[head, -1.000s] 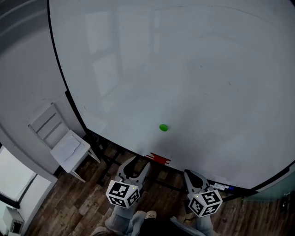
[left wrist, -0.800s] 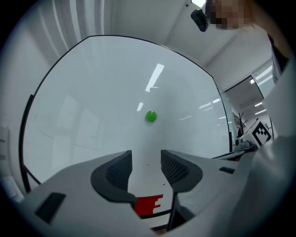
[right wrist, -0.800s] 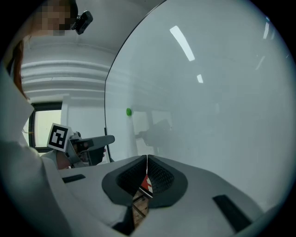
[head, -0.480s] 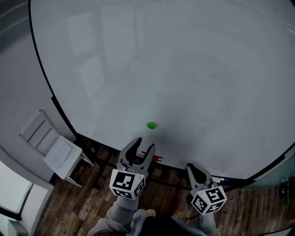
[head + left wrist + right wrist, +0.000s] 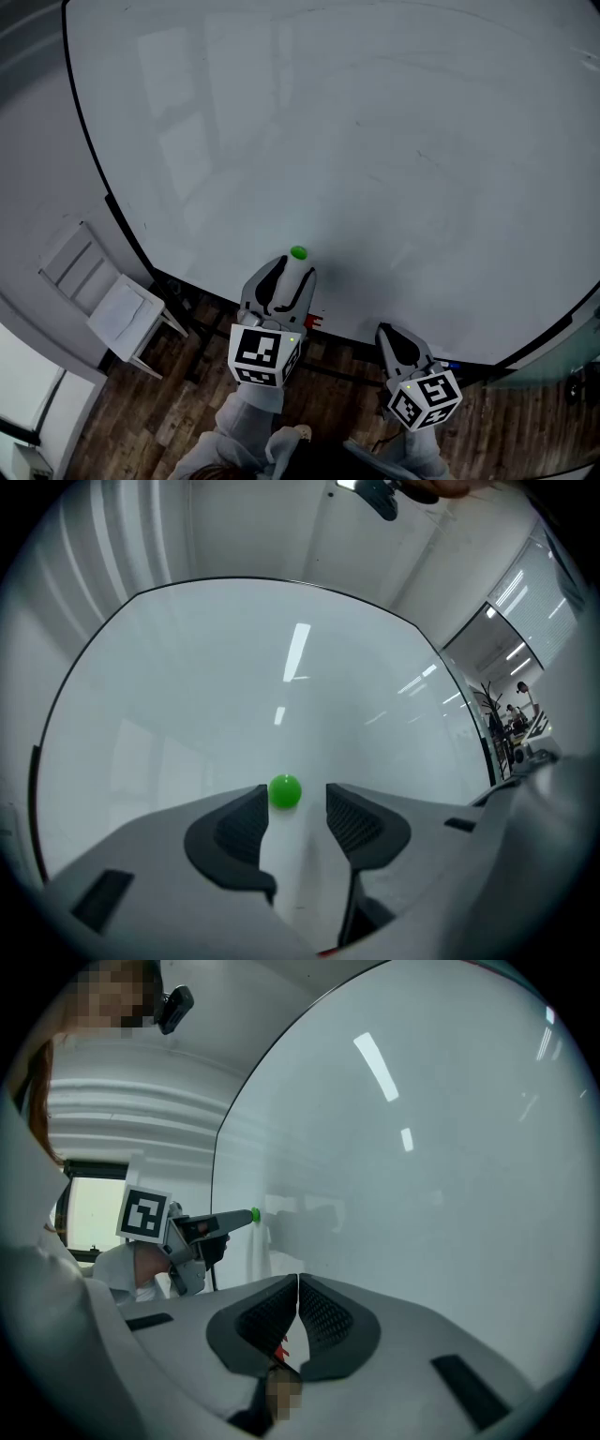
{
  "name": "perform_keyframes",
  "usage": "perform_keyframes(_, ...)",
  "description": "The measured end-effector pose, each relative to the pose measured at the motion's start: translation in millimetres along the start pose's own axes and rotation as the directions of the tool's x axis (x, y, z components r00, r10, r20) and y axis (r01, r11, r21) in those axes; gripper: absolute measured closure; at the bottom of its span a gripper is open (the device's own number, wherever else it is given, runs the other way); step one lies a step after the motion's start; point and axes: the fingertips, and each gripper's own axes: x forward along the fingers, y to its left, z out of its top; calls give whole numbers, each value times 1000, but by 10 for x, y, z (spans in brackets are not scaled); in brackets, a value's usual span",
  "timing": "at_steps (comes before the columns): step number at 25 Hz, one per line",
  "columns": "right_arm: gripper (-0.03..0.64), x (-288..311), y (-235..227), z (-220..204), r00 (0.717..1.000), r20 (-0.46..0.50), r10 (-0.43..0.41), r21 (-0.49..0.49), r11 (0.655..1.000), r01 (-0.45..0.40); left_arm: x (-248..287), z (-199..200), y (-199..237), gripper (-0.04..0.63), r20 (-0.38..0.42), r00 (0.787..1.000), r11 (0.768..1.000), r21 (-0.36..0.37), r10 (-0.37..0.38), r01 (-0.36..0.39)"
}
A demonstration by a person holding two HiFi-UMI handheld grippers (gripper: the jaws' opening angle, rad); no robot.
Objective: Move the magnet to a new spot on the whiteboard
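fig.: left gripper brought up to the magnet, right gripper idle.
over the last second i have raised the left gripper from below the lower edge of the whiteboard up to the green magnet, which sits low on the board, left of centre. its fingers stand wide; the magnet lies just beyond their tips, nearer the left one, not yet pinched. the right gripper hangs lower and further right, its fingers pressed together on nothing. i judge the approach done: closing on the magnet comes next, then carrying it elsewhere.
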Motion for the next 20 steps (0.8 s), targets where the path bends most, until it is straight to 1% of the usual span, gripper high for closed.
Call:
perform_keyframes(7, 588, -98, -67, 18, 1000, -4, -20, -3, 1000, 20, 150, 85, 67, 407, -5, 999, 996, 65, 53, -53)
perform_keyframes(10, 588, -137, -102, -2, 1000, -10, -27, 2, 1000, 27, 191, 49, 75, 435, -19, 996, 991, 108, 86, -83)
perform_keyframes(15, 588, -172, -154, -31, 999, -15, -43, 17, 999, 43, 220, 30, 75, 442, -21, 994, 989, 112, 104, -101)
perform_keyframes(19, 588, -176, -167, -68, 999, -21, -45, 24, 999, 45, 214, 23, 84, 477, -28, 994, 989, 114, 103, -99)
perform_keyframes(20, 588, -177, -163, -74, 999, -21, -44, 26, 999, 45, 211, 23, 84, 477, -30, 994, 988, 115, 102, -98)
